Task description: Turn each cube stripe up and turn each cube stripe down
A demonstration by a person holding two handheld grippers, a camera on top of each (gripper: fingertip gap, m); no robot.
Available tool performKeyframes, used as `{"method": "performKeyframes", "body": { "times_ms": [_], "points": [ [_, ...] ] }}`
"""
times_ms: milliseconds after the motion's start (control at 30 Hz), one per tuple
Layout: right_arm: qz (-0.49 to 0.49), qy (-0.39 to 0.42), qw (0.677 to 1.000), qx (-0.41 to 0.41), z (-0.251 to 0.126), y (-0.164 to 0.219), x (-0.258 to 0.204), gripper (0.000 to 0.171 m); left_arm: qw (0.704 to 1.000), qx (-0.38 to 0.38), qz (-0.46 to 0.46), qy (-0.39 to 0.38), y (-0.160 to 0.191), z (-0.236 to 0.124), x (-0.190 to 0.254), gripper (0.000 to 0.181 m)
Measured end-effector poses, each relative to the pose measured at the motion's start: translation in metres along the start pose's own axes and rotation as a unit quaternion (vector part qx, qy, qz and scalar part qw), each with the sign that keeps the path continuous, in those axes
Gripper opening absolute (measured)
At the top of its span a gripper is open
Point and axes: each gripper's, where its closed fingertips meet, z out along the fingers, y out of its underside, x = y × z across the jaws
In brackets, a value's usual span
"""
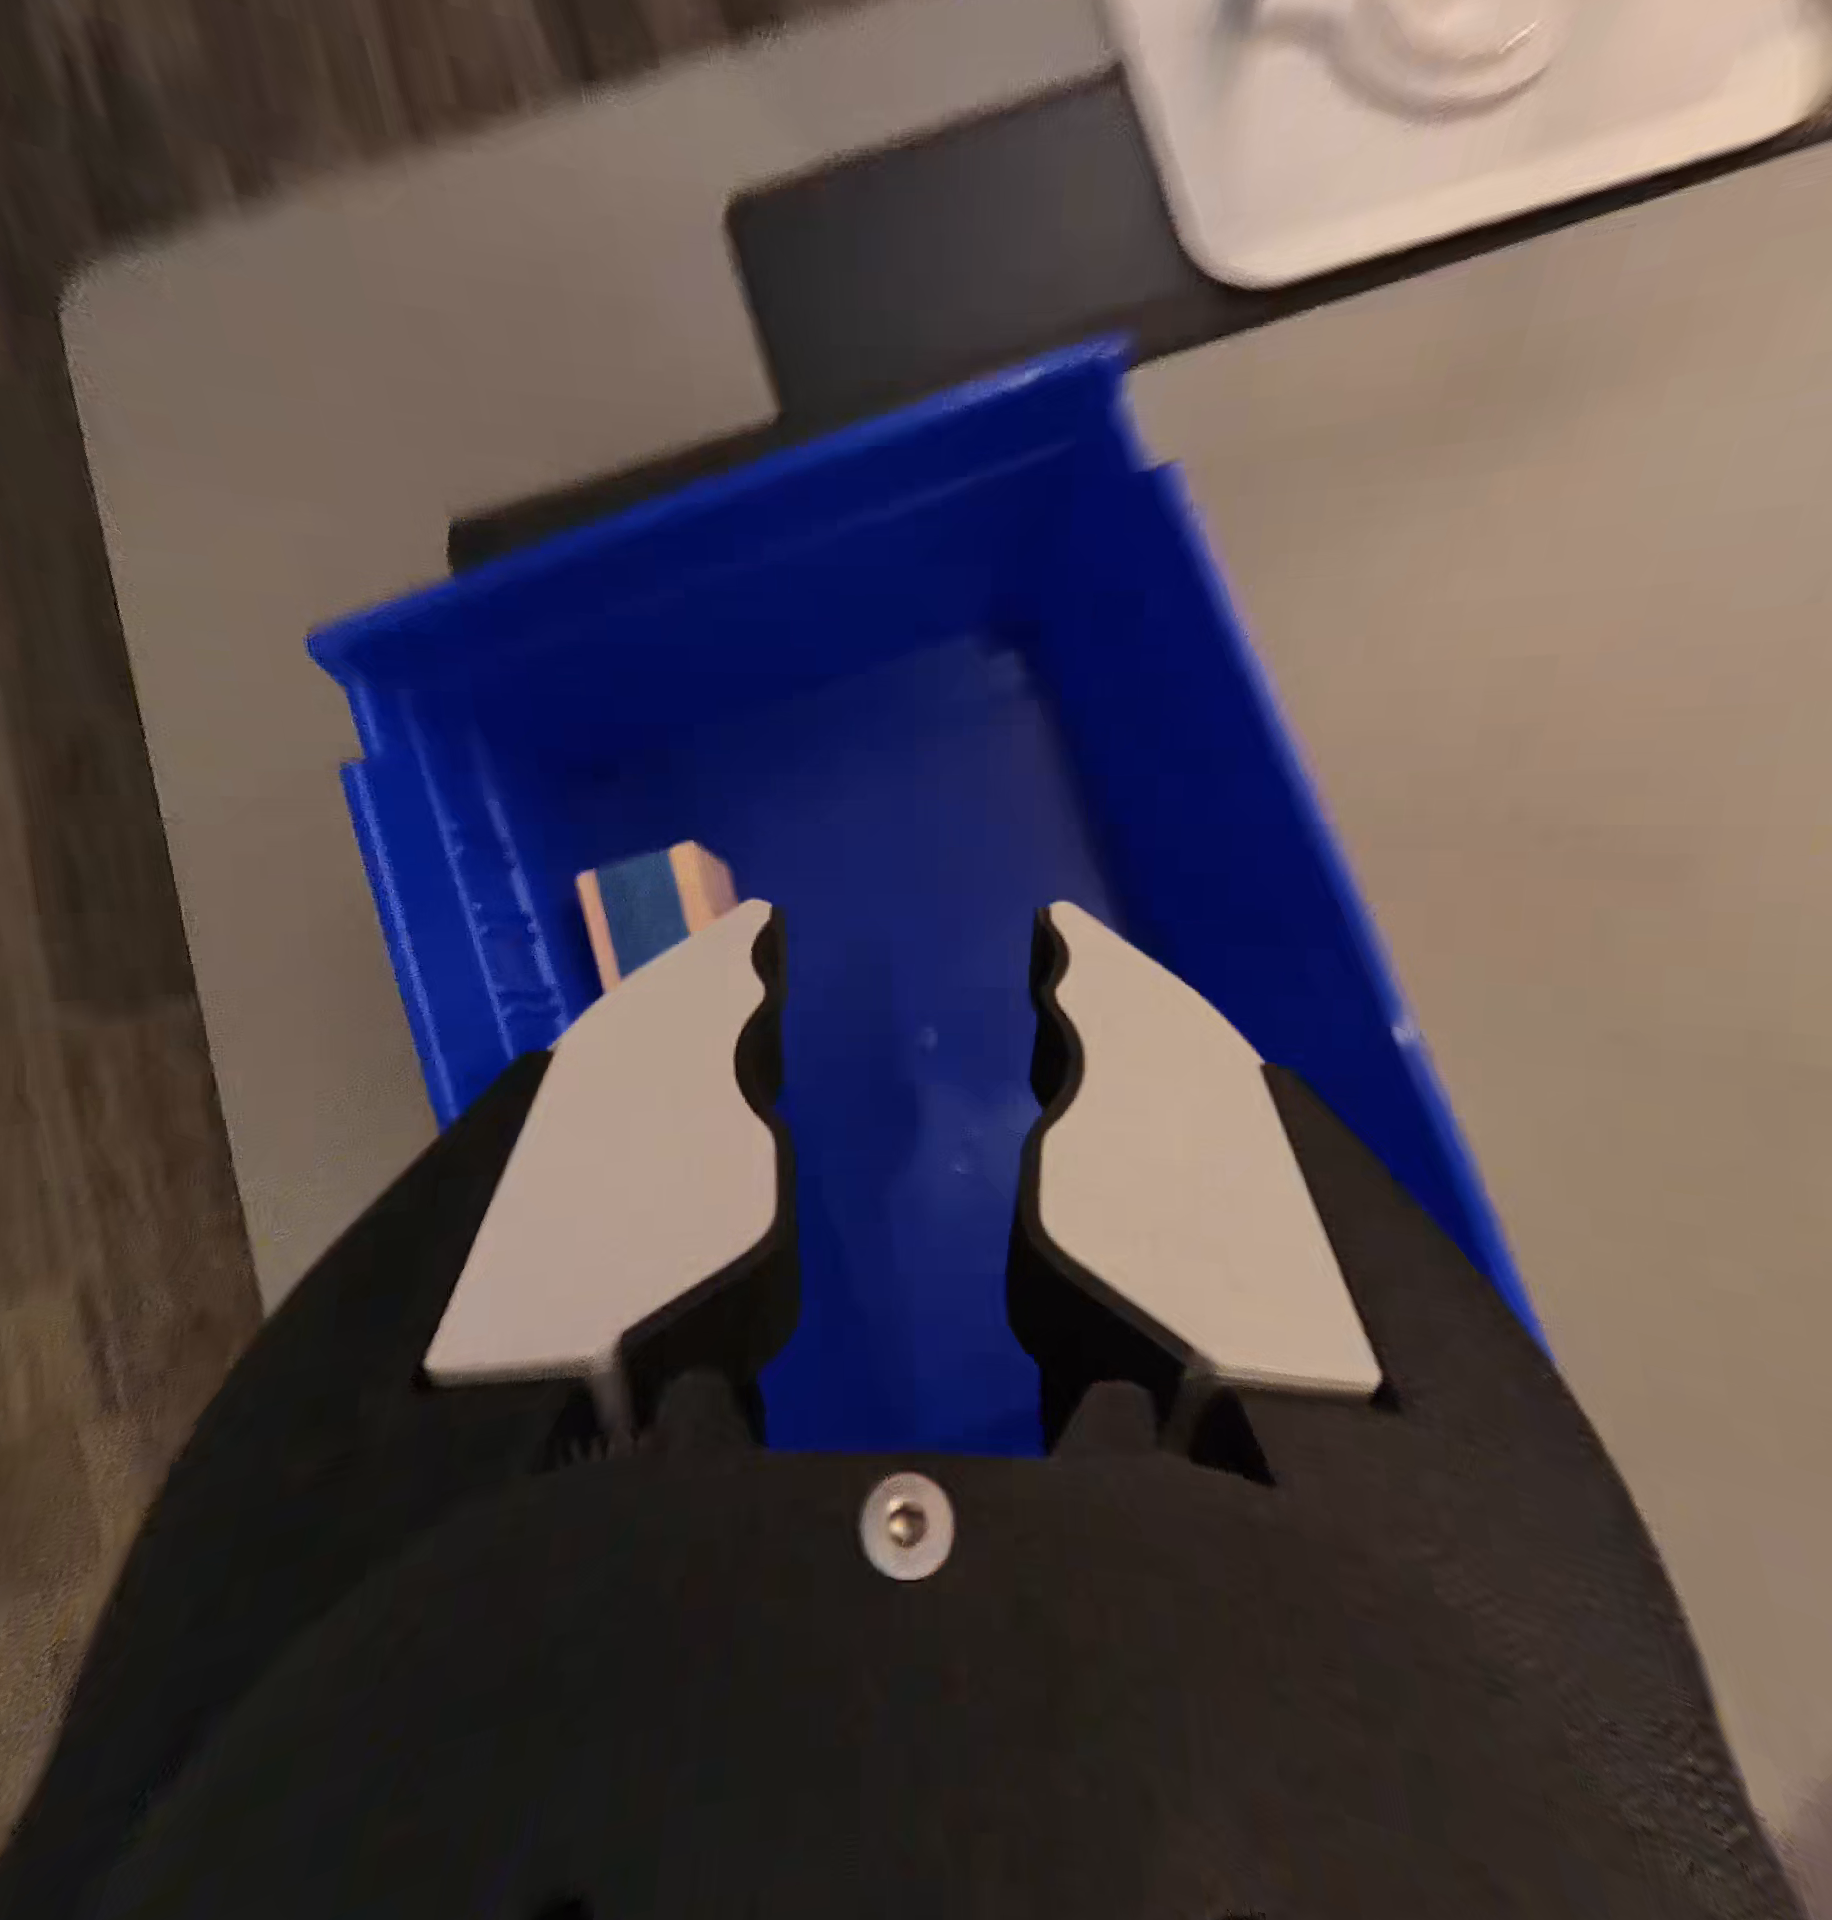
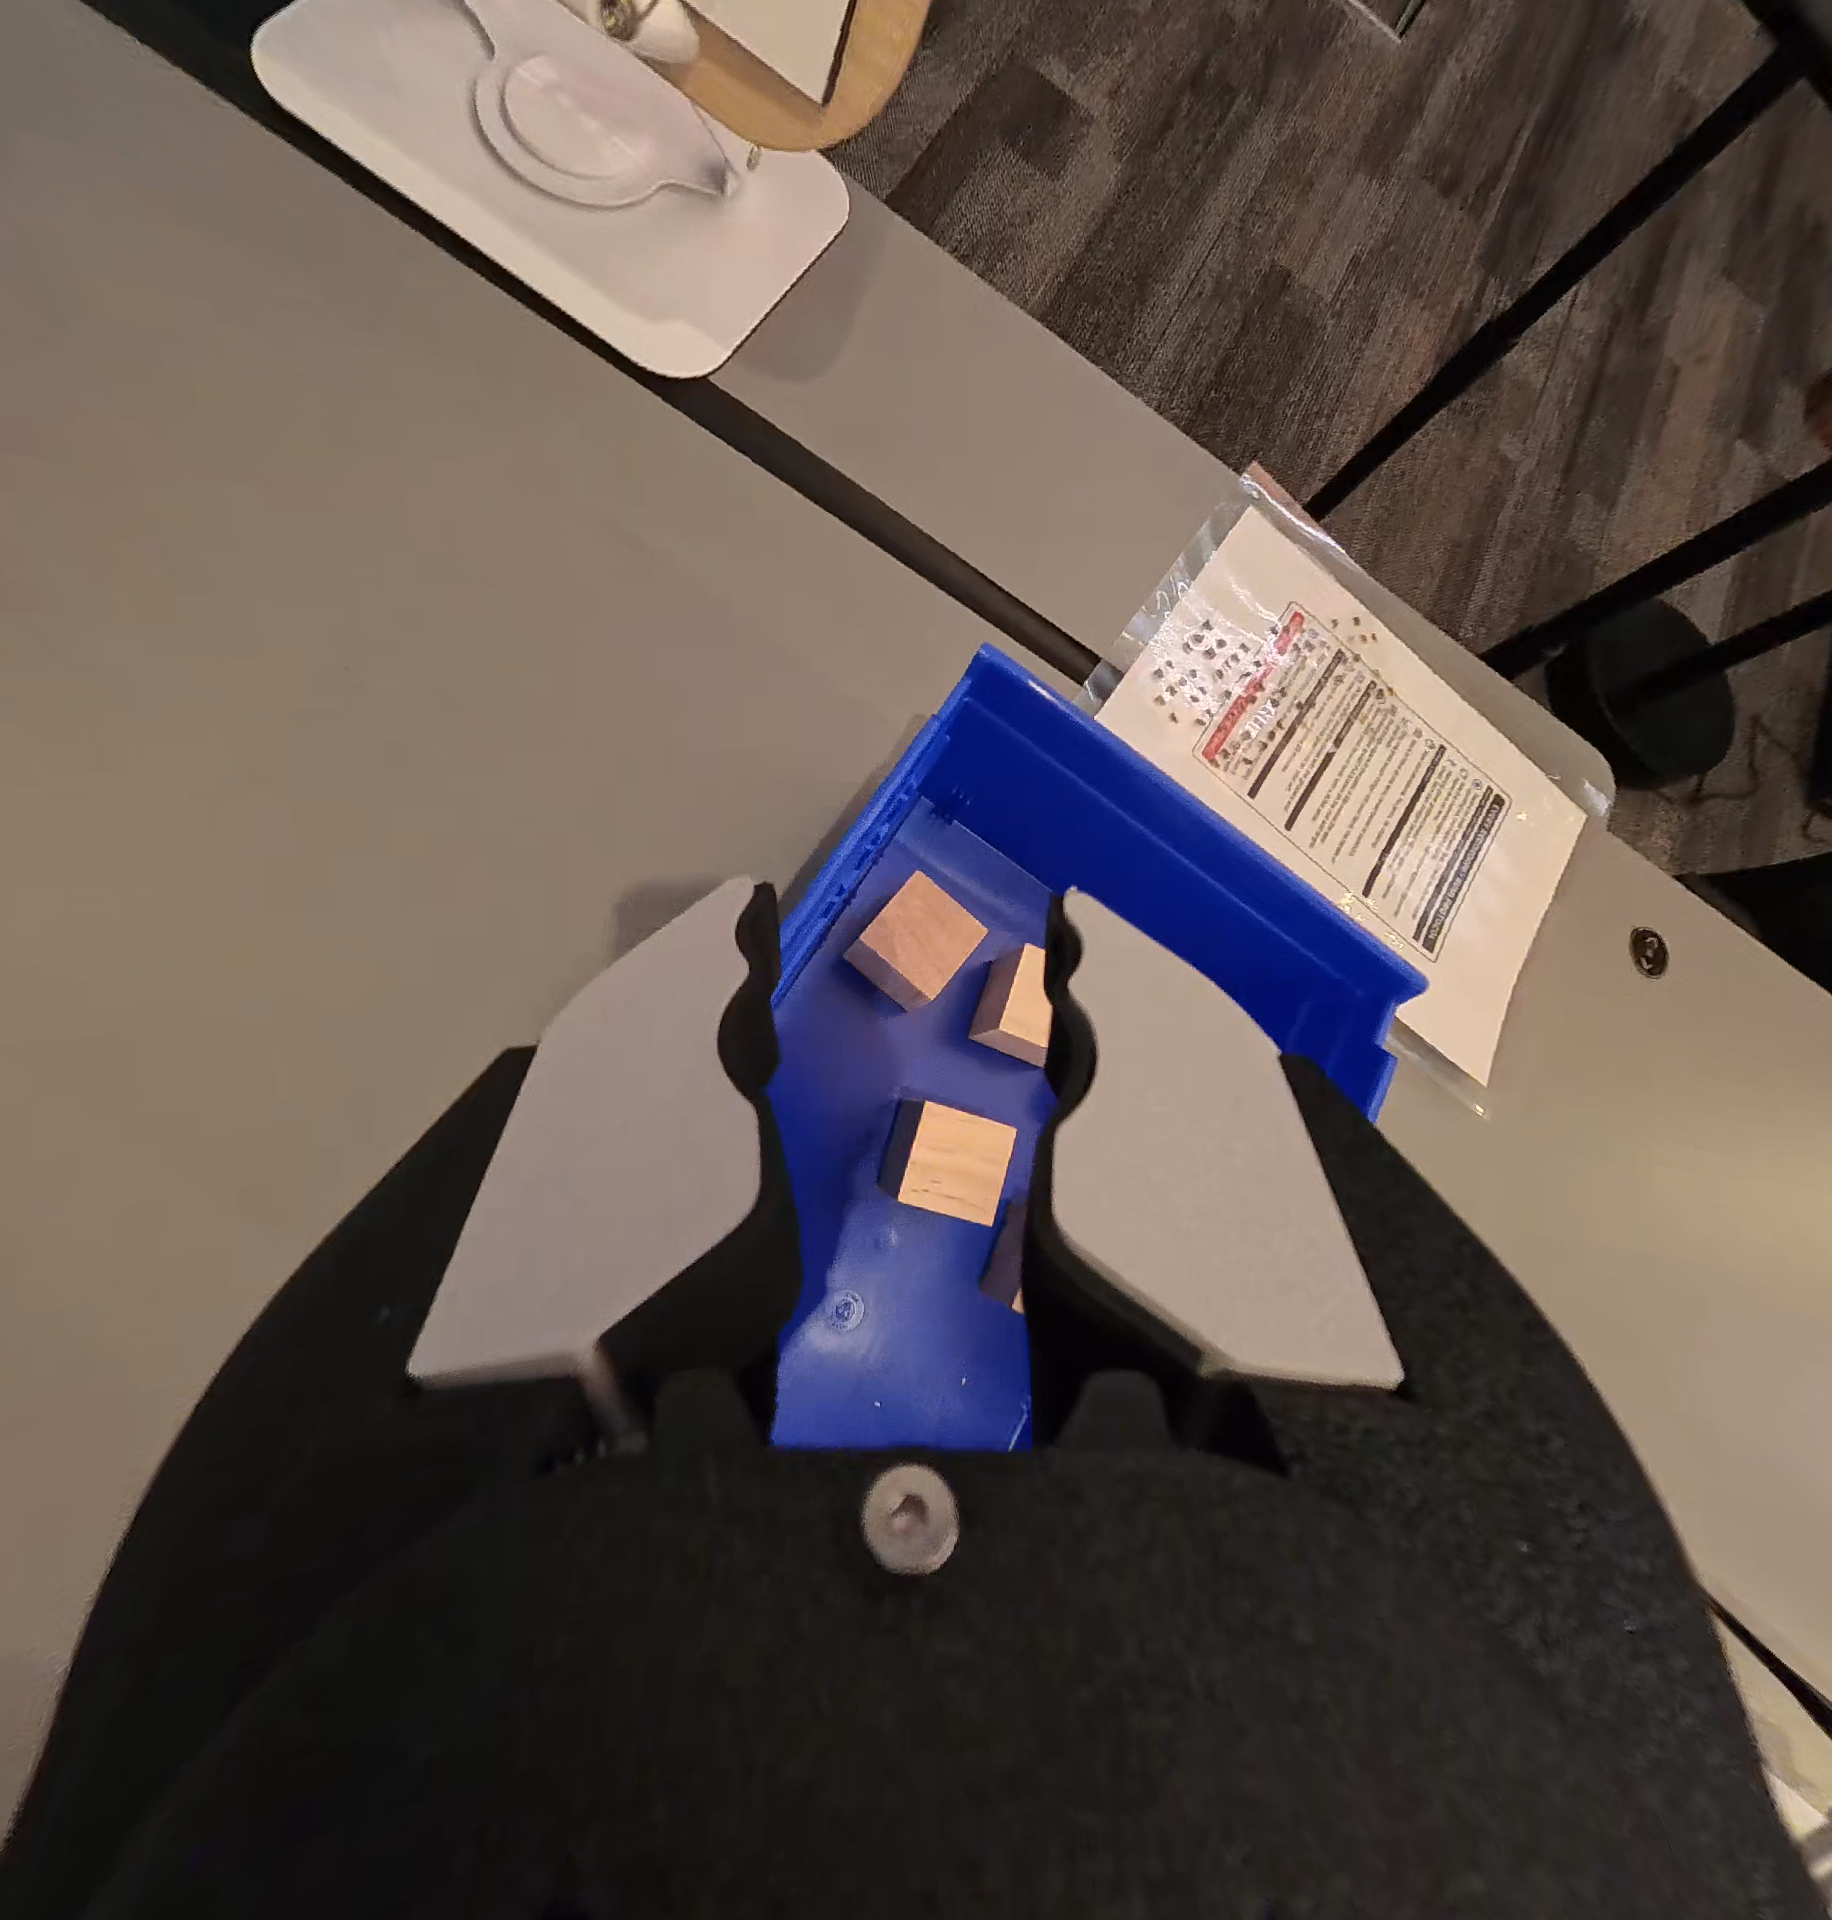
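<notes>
bin (image 1: 1151, 727): solid blue, in & out
cube (image 1: 647, 914): tan wood w/ blue stripe, at 9 o'clock in bin
cubes (image 2: 948, 1158): plain tan tops, dark sides
grippers (image 2: 901, 914): black, grey finger plates
table (image 2: 320, 623): grey, black seam
tray (image 2: 704, 281): white
sheet (image 2: 1348, 790): white, black & red print

- Setting: office or meeting room.
- Landmark: grey table (image 2: 372, 623) with a dark seam.
- Beyond the table edge: dark patterned carpet floor (image 2: 1307, 208).
- On the carpet beside the table: black chair legs (image 2: 1577, 260).
- On the table's far corner: white pad (image 2: 683, 270).
</notes>
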Motion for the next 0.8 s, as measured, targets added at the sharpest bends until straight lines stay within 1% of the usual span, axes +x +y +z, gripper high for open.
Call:
{"method": "performKeyframes", "body": {
  "times_ms": [100,200,333,400,533,567,733,800],
  "points": [
    [-0.008,-0.002,1.000,-0.015,0.003,0.003,-0.004,0.049,0.994,-0.078,-0.032,-0.073,0.024,0.037,-0.037,0.047],
    [-0.015,0.001,0.999,-0.034,0.007,0.008,-0.006,0.049,0.982,-0.137,-0.034,-0.128,0.045,0.058,-0.062,0.052],
    [-0.026,-0.003,0.998,-0.052,0.014,0.011,-0.011,0.049,0.980,-0.132,-0.043,-0.143,0.047,0.072,-0.075,0.057],
    [-0.032,-0.003,0.998,-0.061,0.016,0.013,-0.013,0.049,0.981,-0.126,-0.045,-0.137,0.048,0.078,-0.076,0.056],
    [-0.042,-0.008,0.996,-0.077,0.021,0.016,-0.019,0.049,0.984,-0.144,-0.057,-0.092,0.055,0.089,-0.064,0.056],
    [-0.043,-0.008,0.996,-0.080,0.022,0.017,-0.020,0.049,0.984,-0.146,-0.056,-0.090,0.056,0.090,-0.062,0.061],
    [-0.047,-0.008,0.995,-0.090,0.024,0.019,-0.022,0.049,0.983,-0.159,-0.036,-0.081,0.056,0.089,-0.052,0.060],
    [-0.048,-0.009,0.994,-0.093,0.025,0.020,-0.022,0.049,0.984,-0.160,-0.029,-0.067,0.055,0.088,-0.046,0.056]
  ]
}}
